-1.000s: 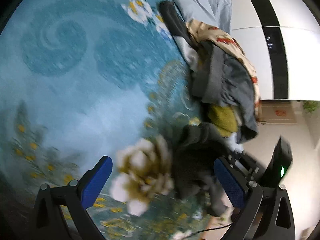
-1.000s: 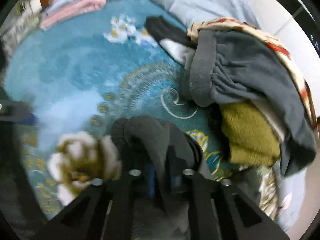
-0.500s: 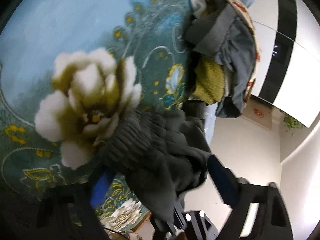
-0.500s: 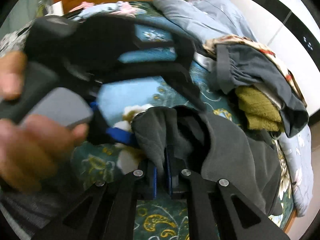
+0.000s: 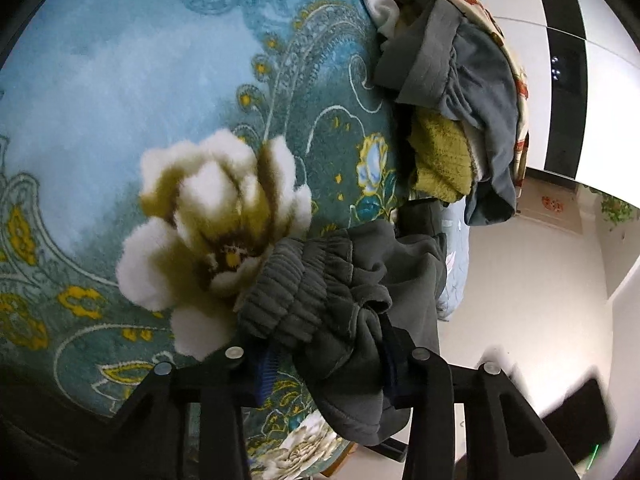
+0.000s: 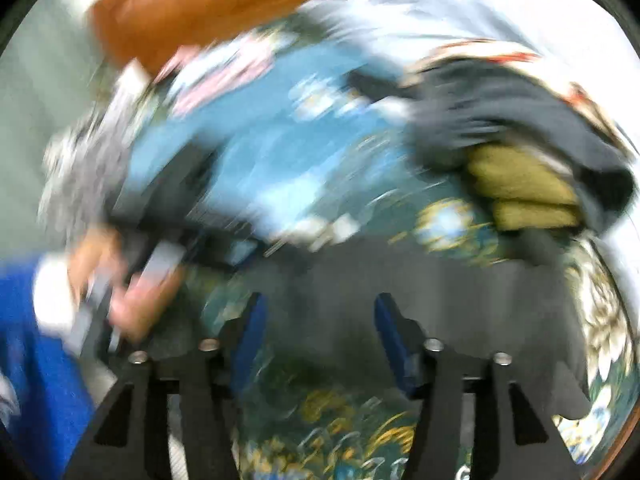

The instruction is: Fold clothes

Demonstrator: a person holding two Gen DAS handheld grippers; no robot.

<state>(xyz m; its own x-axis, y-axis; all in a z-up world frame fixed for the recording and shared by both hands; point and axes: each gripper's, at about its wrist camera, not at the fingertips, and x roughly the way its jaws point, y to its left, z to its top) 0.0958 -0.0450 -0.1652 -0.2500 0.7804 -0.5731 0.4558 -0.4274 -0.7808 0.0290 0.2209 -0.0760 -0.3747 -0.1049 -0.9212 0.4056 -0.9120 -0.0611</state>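
1. The dark grey garment (image 5: 344, 312) lay bunched at the near edge of the bed, its ribbed waistband resting on the big white flower of the teal floral blanket (image 5: 160, 100), with part of the cloth hanging over the bed's edge toward the floor.
2. The left gripper (image 5: 328, 372) was clamped on this garment: cloth filled the gap between its blue pads, and the jaws stood close together. Half a second before, they had been spread wide around the same bundle; a second before, they were wide over bare blanket.
3. The right gripper (image 6: 318, 332) had its jaws apart with nothing between the blue pads, only the grey garment (image 6: 400, 280) lying in front of them. In both earlier frames these jaws were pinched on a fold of that garment, so the hold had passed from right to left.
4. The right wrist view was heavily smeared by motion, where it had been sharper before.
5. In that blurred view a hand (image 6: 120, 280) with a blue sleeve (image 6: 36, 340) held the other gripper's handle at the left.
6. The pile of clothes (image 5: 460, 92), grey, olive and patterned pieces stacked together, sat on the blanket just beyond the garment, unchanged in its layers.
7. A wooden headboard (image 6: 208, 12) showed at the far end.
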